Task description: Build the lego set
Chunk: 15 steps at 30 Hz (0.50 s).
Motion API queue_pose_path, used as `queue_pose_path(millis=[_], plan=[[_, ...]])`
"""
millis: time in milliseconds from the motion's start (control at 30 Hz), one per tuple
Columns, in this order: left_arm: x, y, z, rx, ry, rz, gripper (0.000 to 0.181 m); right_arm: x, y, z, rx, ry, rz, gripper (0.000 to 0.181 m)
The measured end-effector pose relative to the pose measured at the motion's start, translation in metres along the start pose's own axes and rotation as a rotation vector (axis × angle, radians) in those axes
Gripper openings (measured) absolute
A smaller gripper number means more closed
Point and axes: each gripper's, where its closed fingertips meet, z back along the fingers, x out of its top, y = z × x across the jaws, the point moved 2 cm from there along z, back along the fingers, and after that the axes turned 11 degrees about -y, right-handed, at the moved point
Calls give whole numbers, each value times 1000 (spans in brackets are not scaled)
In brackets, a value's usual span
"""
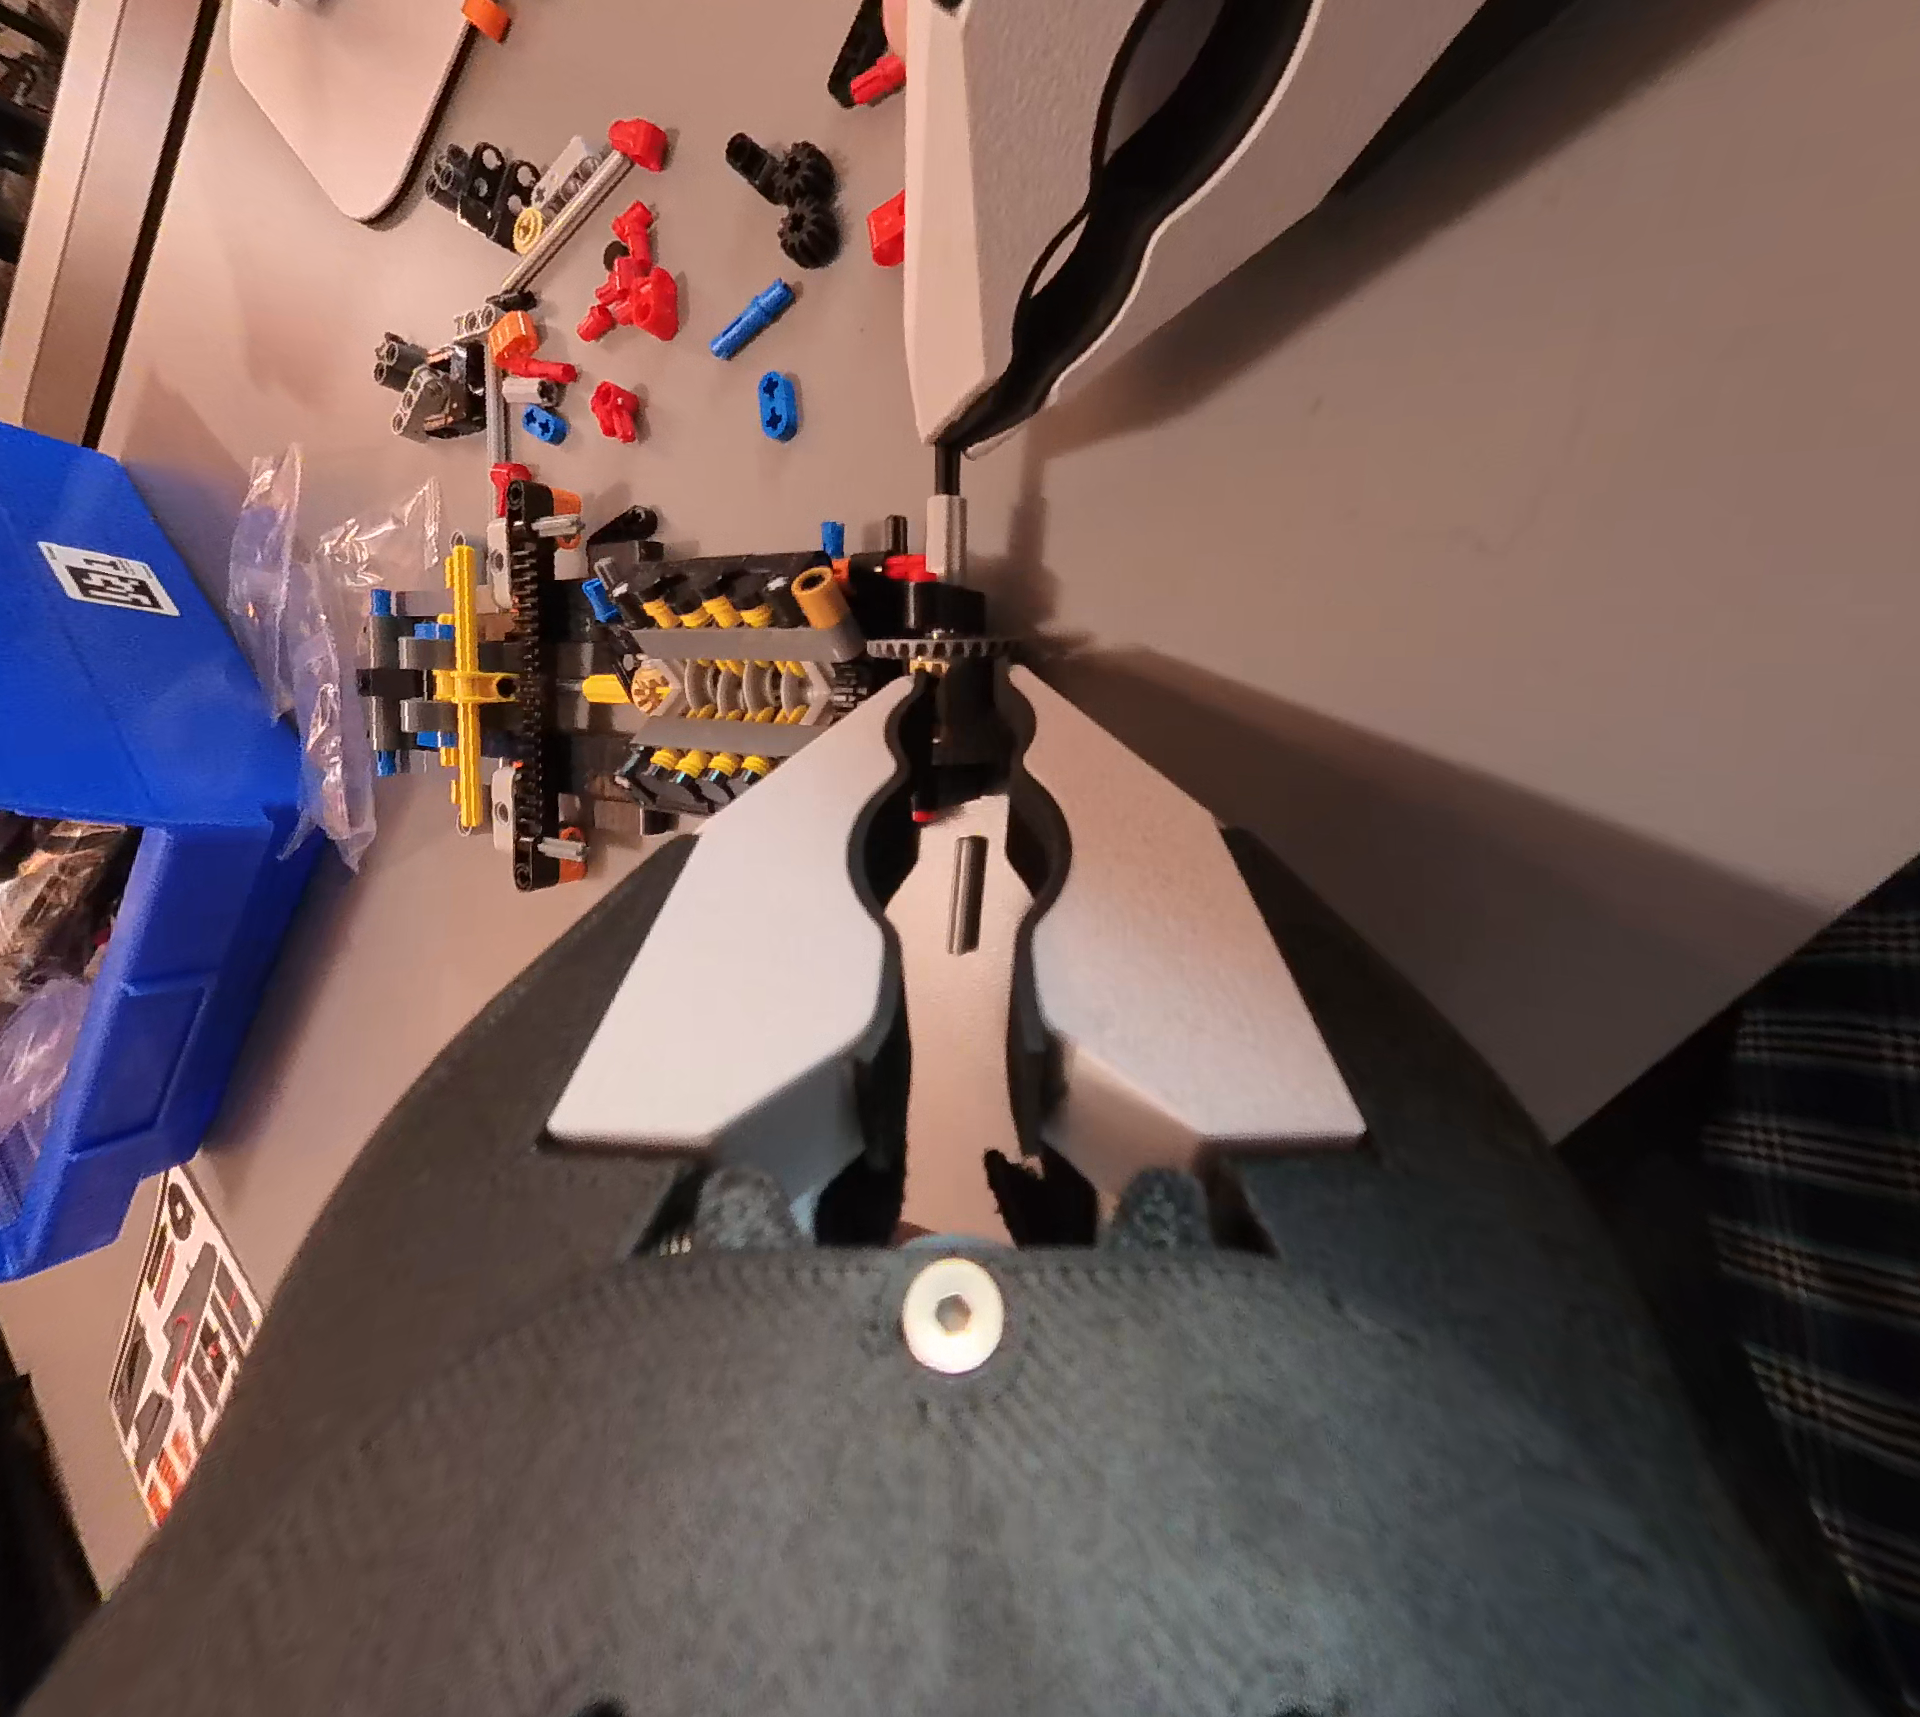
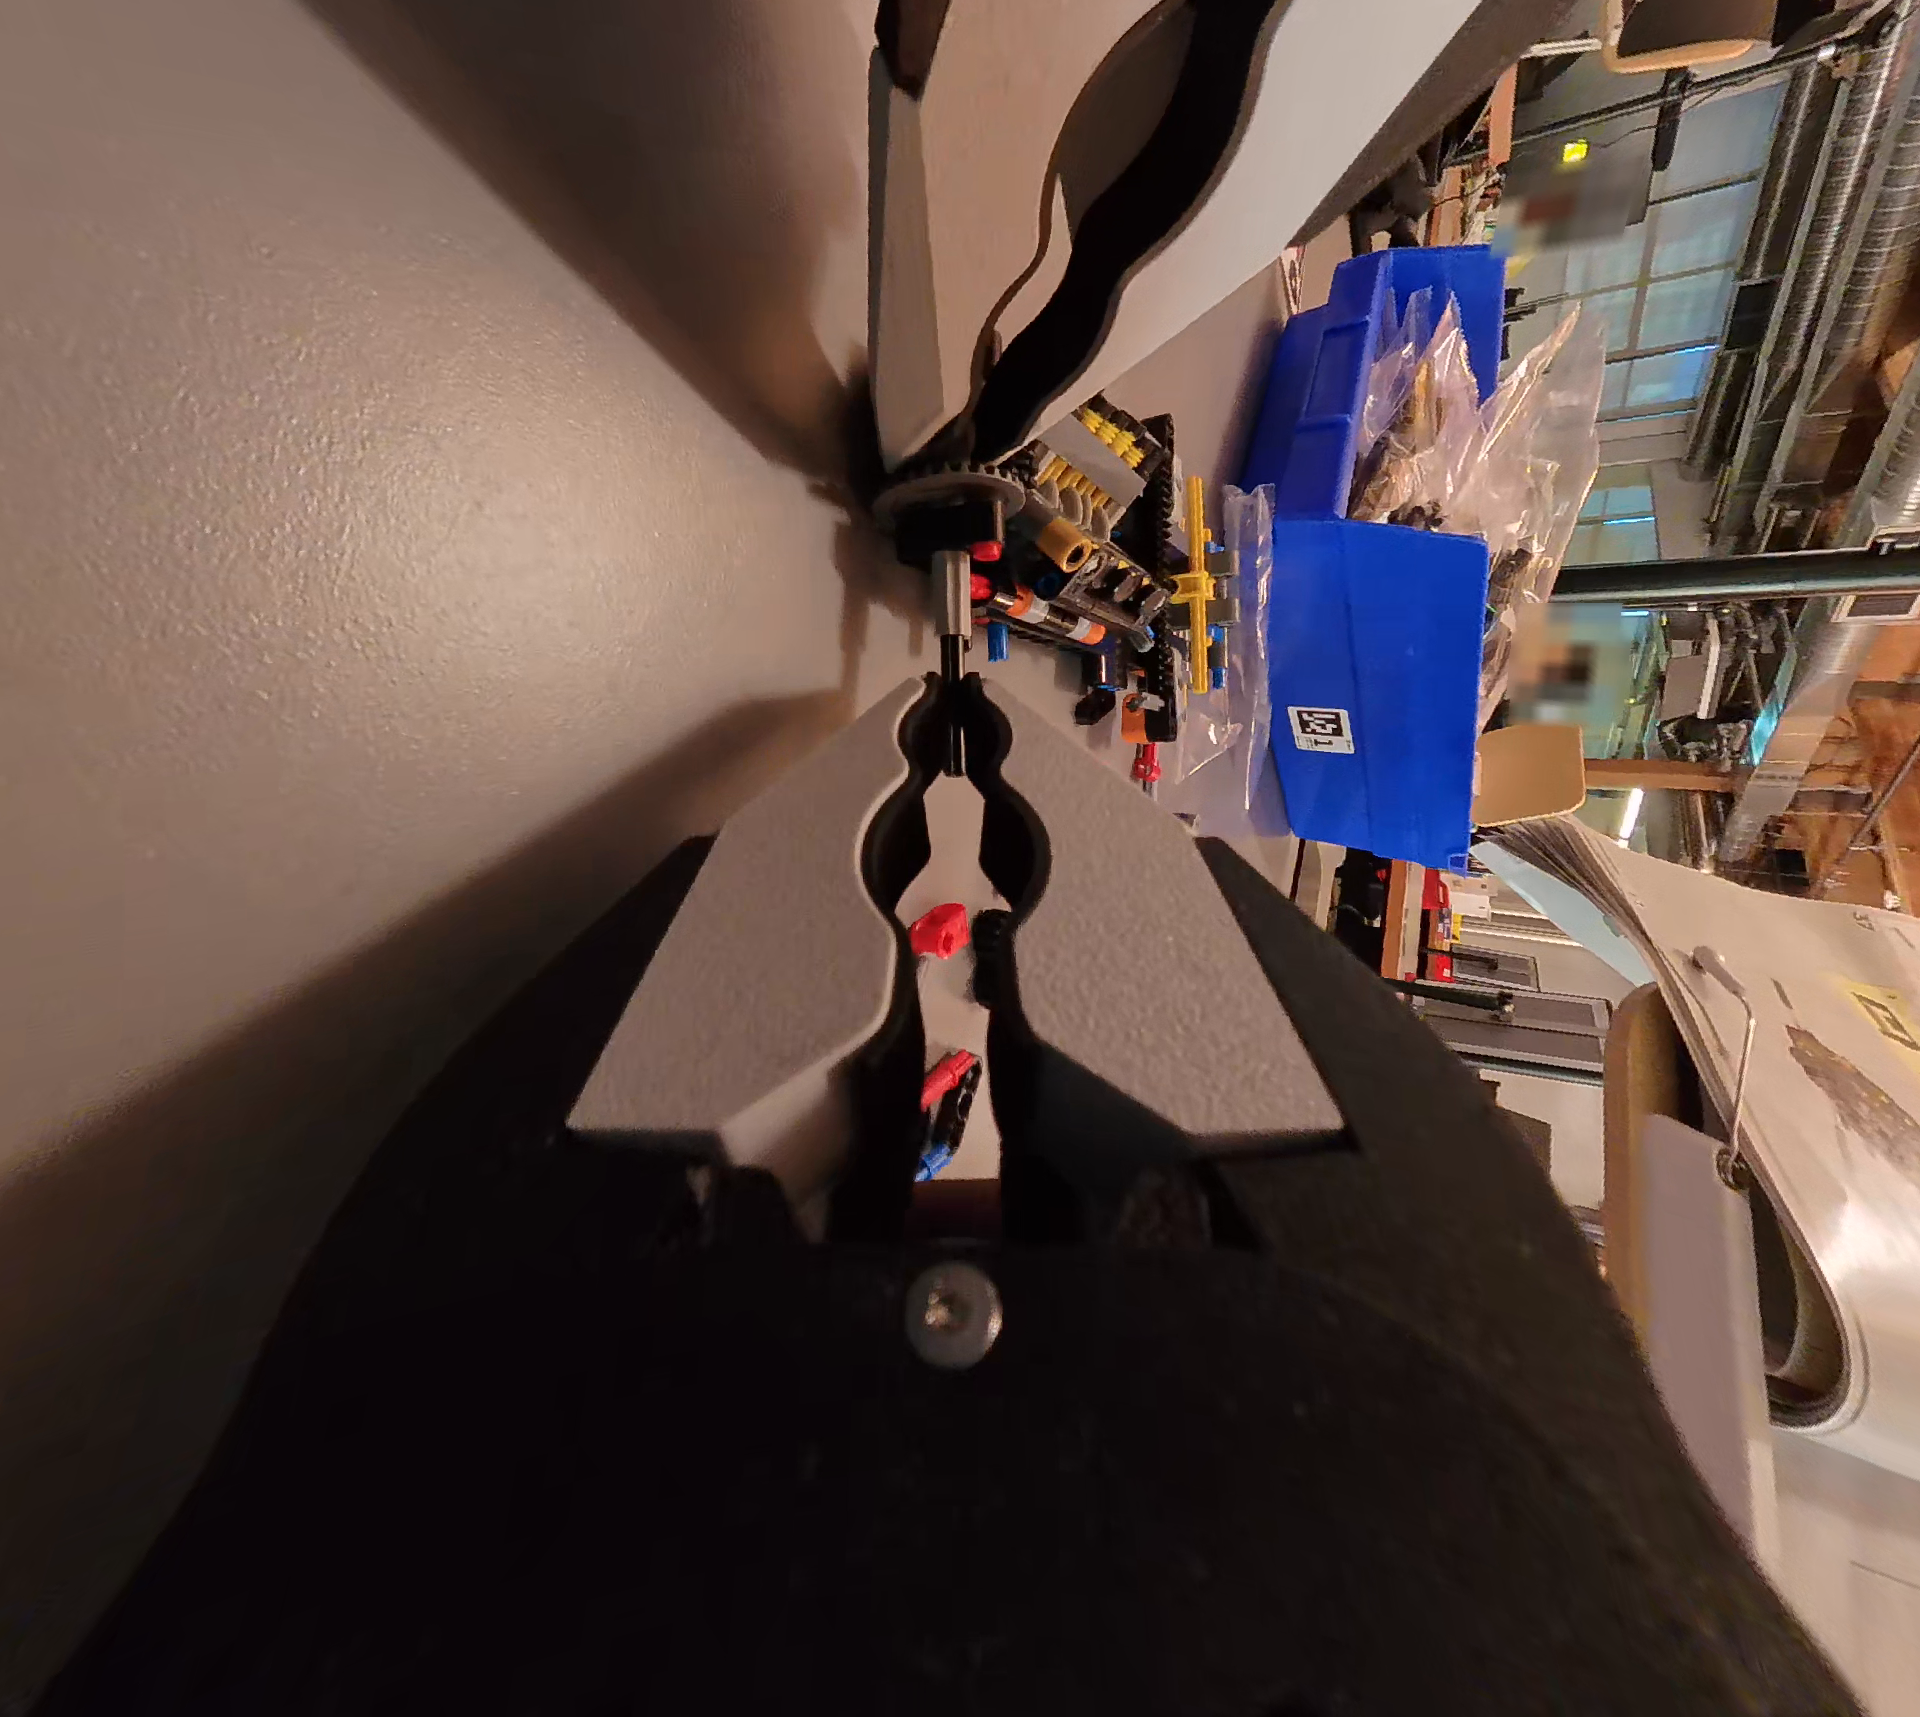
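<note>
On the grey desk (image 1: 1455,524) lies the half-built lego model (image 1: 665,680). My left hand-held gripper (image 1: 951,711) is closed on its black end block beside the grey gear (image 1: 940,647). My right hand-held gripper (image 2: 954,711) pinches a thin black axle (image 2: 953,691) entering that end. I judge that pushing straight along the axle, model braced, works best.

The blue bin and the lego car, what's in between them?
Clear plastic bags lie between the blue bin and the lego car, seen in both views.
</note>
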Motion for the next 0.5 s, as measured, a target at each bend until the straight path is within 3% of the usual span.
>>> queue_pose_path(millis=[500], plan=[[0,1,0,2,-6,-3,8,-2,1,-3,37,2,-72,0]])
